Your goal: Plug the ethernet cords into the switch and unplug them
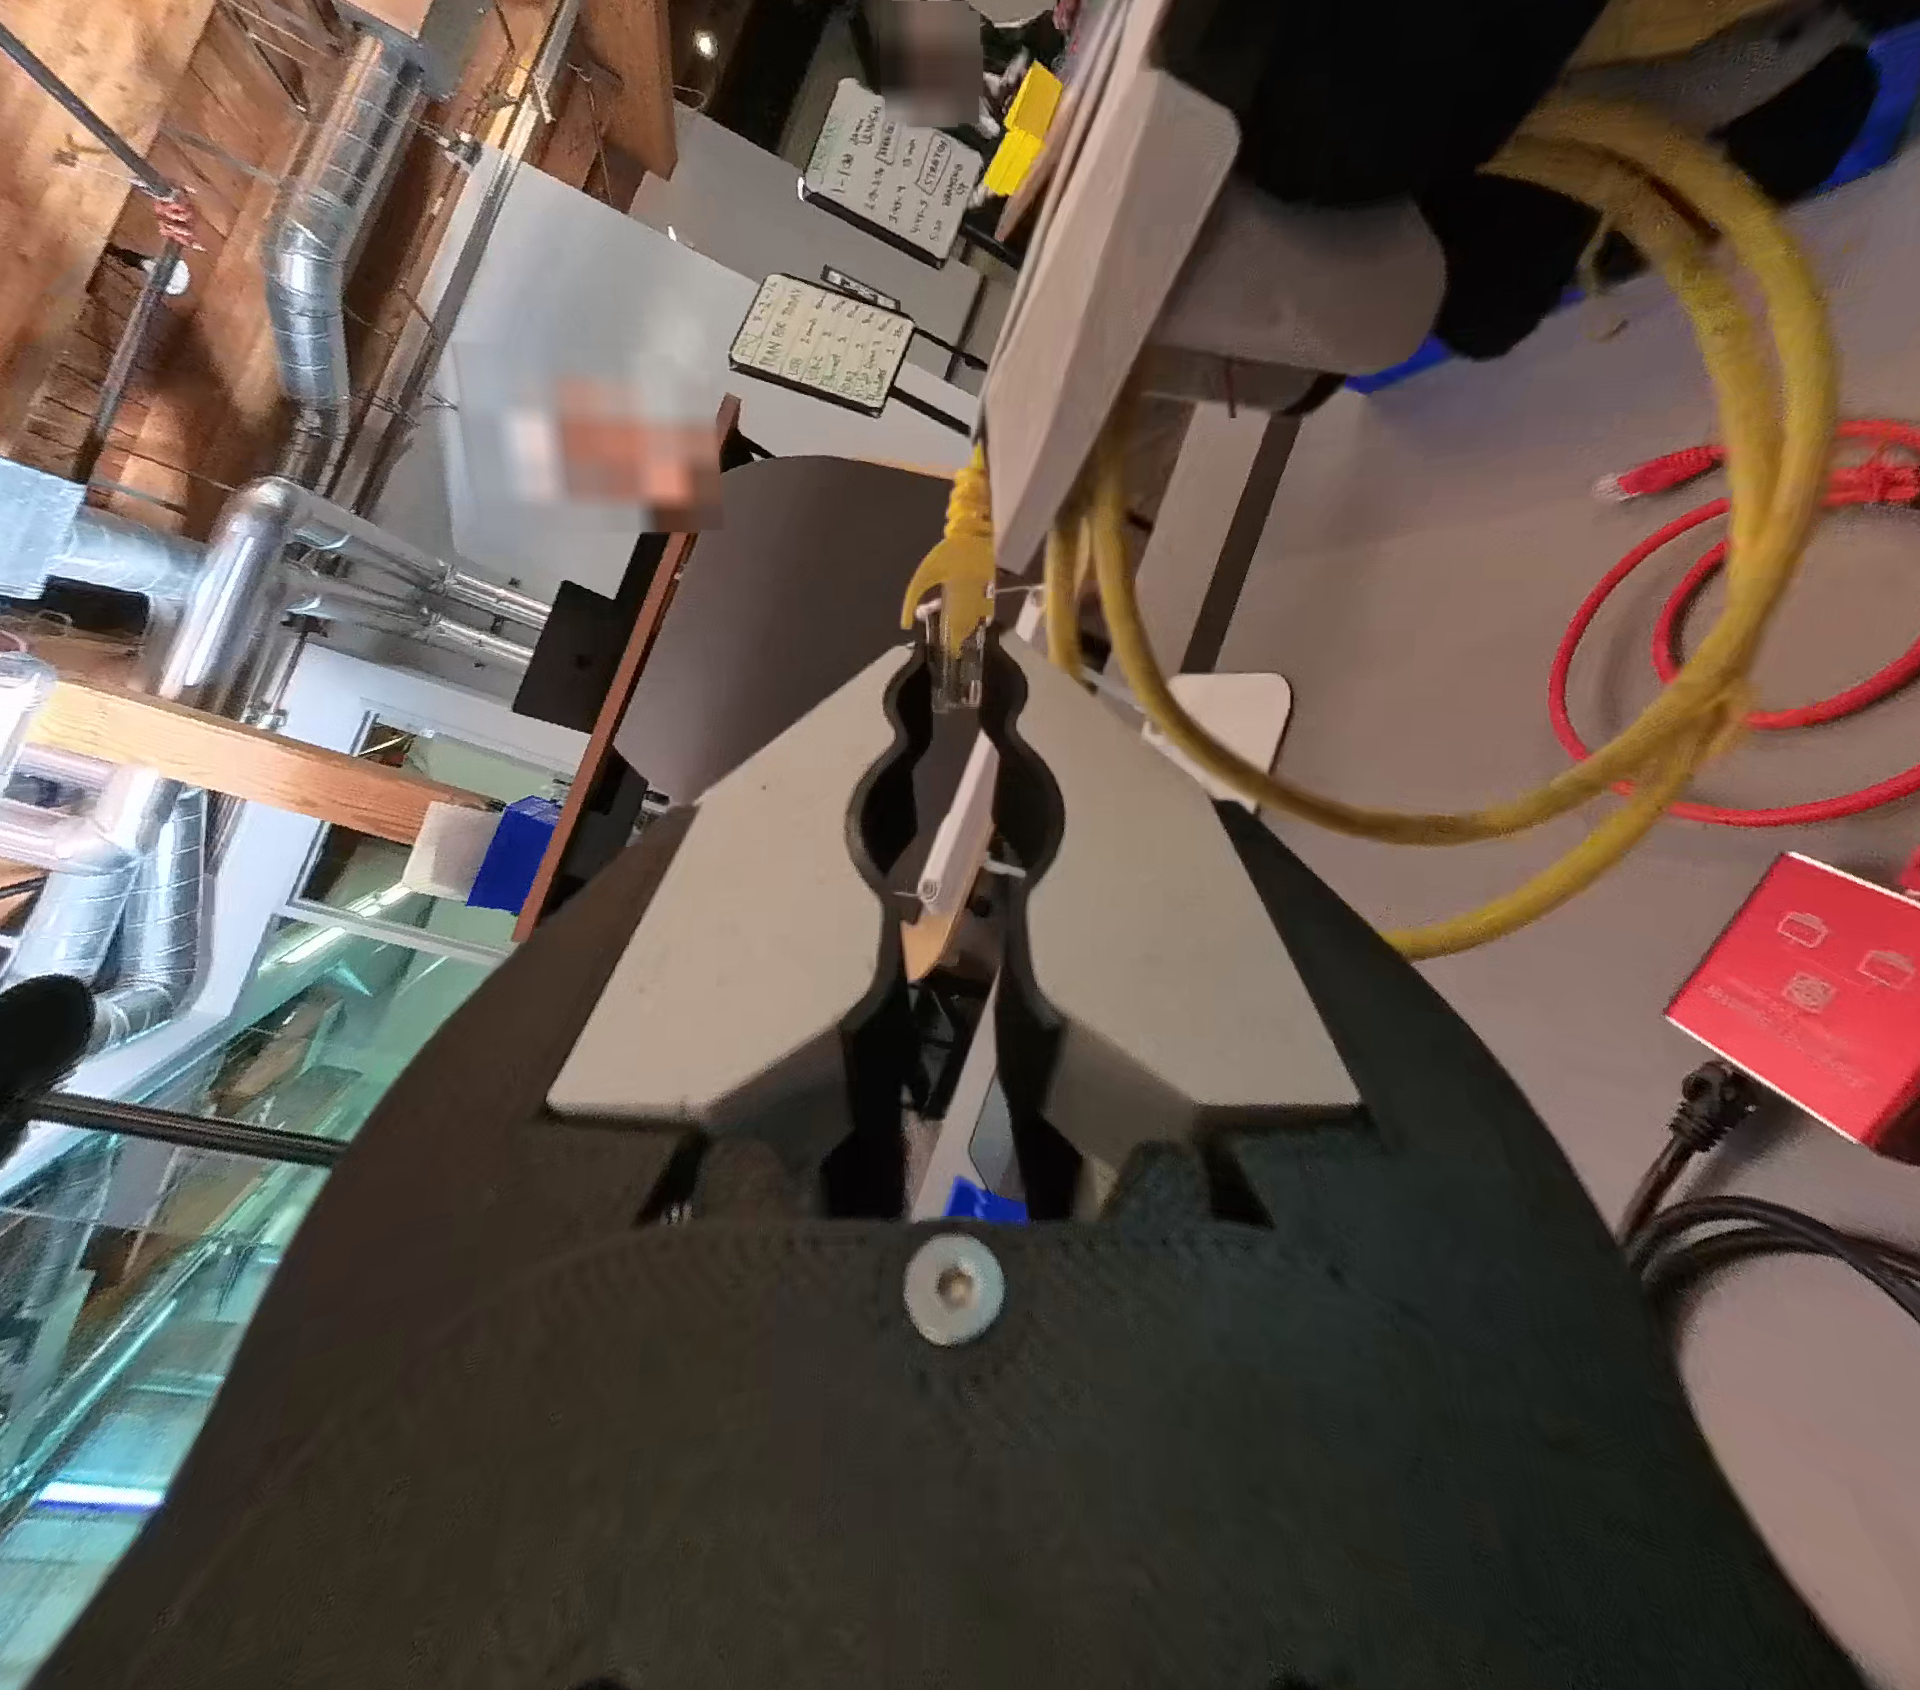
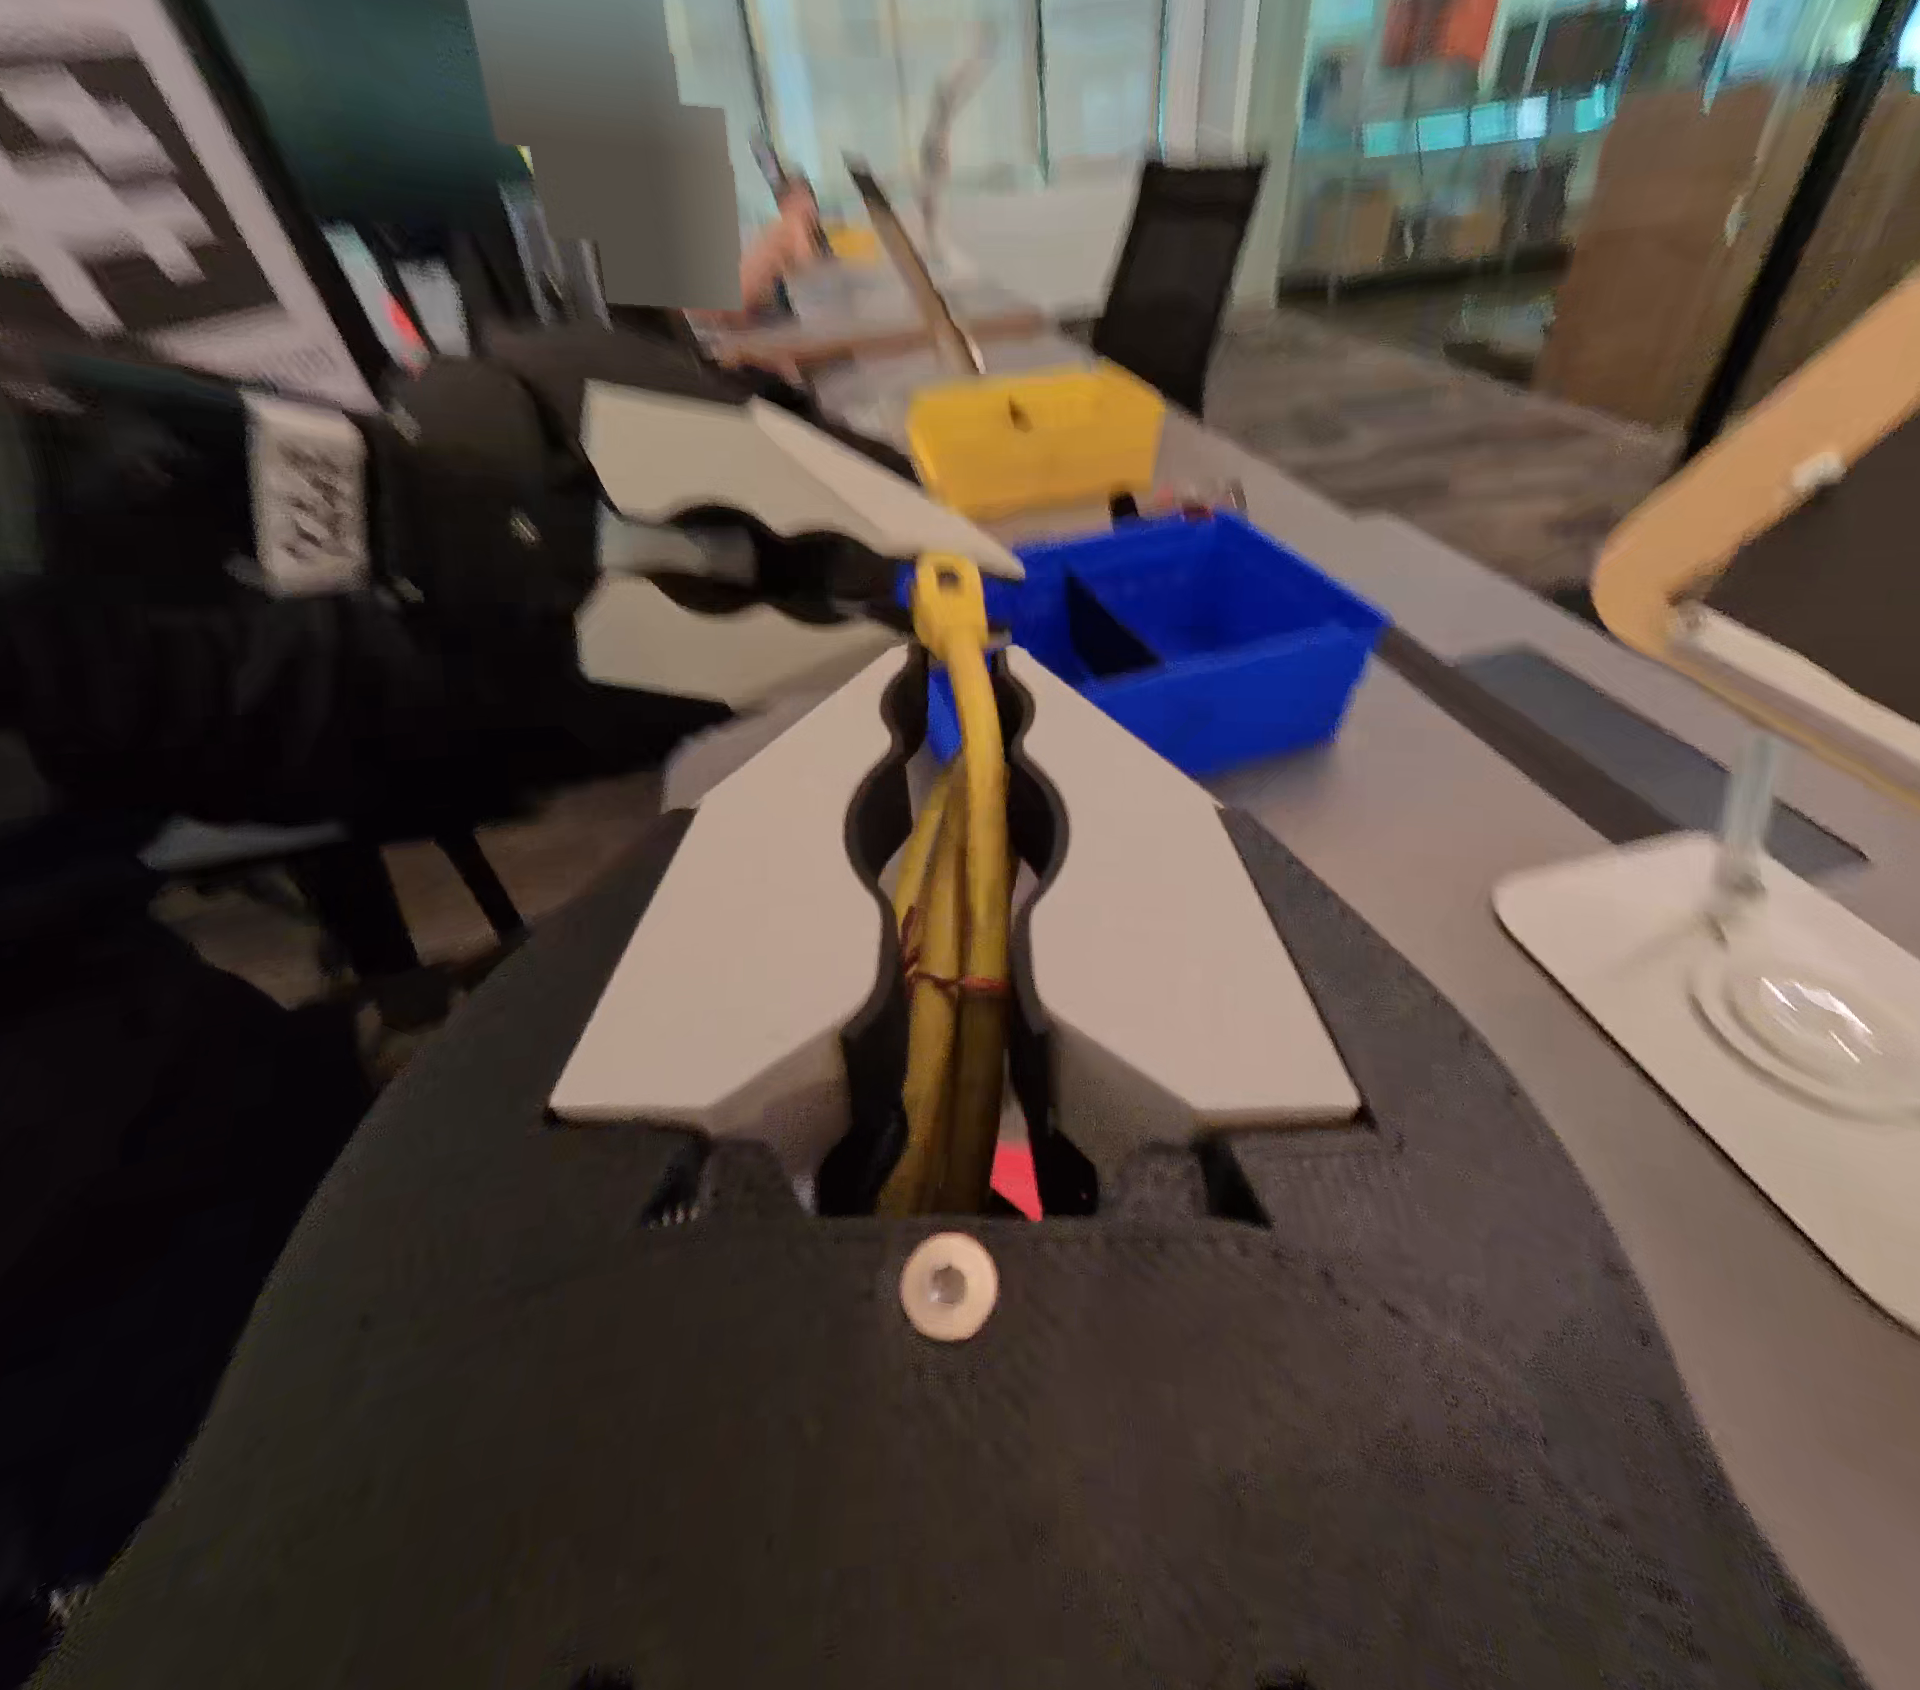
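Left gripper [image 1: 956,674] pinches the yellow cable's clear plug [image 1: 958,672] at its tips; right gripper [image 2: 954,653] clamps the coiled yellow ethernet cord [image 2: 961,934] (2 grippers, 1 cable), above the grey table [image 1: 1455,601].

The left tool [image 1: 956,674] is showing matt grey plastic fingers [image 1: 769,902] on a rough, layered black printed body, fixed by a shiny metal screw [image 1: 953,1295]. The yellow cord [image 1: 1756,560] is looking rubbery and slightly scuffed, its plug [image 1: 958,674] clear glossy plastic. The worktop [image 1: 1455,601] is appearing smooth and matt grey. The red box [image 1: 1808,996] is showing satin card.
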{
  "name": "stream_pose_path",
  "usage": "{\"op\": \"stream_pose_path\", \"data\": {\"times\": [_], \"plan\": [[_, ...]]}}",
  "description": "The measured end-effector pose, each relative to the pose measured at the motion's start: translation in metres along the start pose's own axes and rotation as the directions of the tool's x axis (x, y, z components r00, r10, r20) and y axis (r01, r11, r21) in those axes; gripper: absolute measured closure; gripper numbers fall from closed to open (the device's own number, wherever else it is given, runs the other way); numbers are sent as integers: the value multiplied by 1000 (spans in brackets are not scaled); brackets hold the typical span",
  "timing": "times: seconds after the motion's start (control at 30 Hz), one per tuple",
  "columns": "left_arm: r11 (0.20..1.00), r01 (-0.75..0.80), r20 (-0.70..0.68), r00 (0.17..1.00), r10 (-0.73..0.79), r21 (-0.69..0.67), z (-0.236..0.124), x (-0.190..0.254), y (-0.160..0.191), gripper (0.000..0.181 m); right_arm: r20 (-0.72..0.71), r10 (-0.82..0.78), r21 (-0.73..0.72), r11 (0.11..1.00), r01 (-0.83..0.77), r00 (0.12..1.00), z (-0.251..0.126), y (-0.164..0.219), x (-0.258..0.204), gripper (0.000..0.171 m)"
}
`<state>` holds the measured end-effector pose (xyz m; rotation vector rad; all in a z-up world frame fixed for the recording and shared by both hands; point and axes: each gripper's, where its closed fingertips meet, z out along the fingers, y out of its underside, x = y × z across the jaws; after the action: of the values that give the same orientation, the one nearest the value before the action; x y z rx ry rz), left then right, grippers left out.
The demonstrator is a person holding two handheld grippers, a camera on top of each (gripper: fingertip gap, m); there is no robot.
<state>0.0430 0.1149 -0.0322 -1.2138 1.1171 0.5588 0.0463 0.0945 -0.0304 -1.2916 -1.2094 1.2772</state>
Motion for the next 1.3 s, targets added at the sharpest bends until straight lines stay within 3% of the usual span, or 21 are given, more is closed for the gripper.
{"op": "stream_pose_path", "data": {"times": [0.17,0.33,0.63,0.87,0.97,1.03,1.13,1.2,1.3], "plan": [[1000,-21,-17,1000,21,-14,1,9,2,176,43,3,38,999,-5,999,1,-7,-7,148],[999,-28,-14,1000,28,-27,3,10,3,175,14,26,5,1000,-26,1000,2,4,2,160],[1000,-12,-10,1000,12,-15,2,9,2,175,48,50,52,997,-53,998,1,0,2,161],[1000,26,-64,998,-26,-2,6,15,1,174,45,75,9,997,-75,996,-3,7,5,161],[991,129,-167,978,-124,19,4,15,7,153,-17,70,14,997,-70,997,-15,5,19,161],[983,184,-321,930,-177,-8,3,27,20,147,-65,74,33,997,-72,995,-35,1,32,161],[969,183,-620,744,-248,-169,2,89,56,131,-127,80,53,996,-73,989,-65,-4,48,161],[973,61,-746,633,-209,-220,-1,137,86,128,-151,83,59,995,-75,985,-79,-6,54,161],[962,-78,-823,539,-180,-262,6,191,115,115,-183,77,63,996,-67,980,-91,-7,60,161]]}}
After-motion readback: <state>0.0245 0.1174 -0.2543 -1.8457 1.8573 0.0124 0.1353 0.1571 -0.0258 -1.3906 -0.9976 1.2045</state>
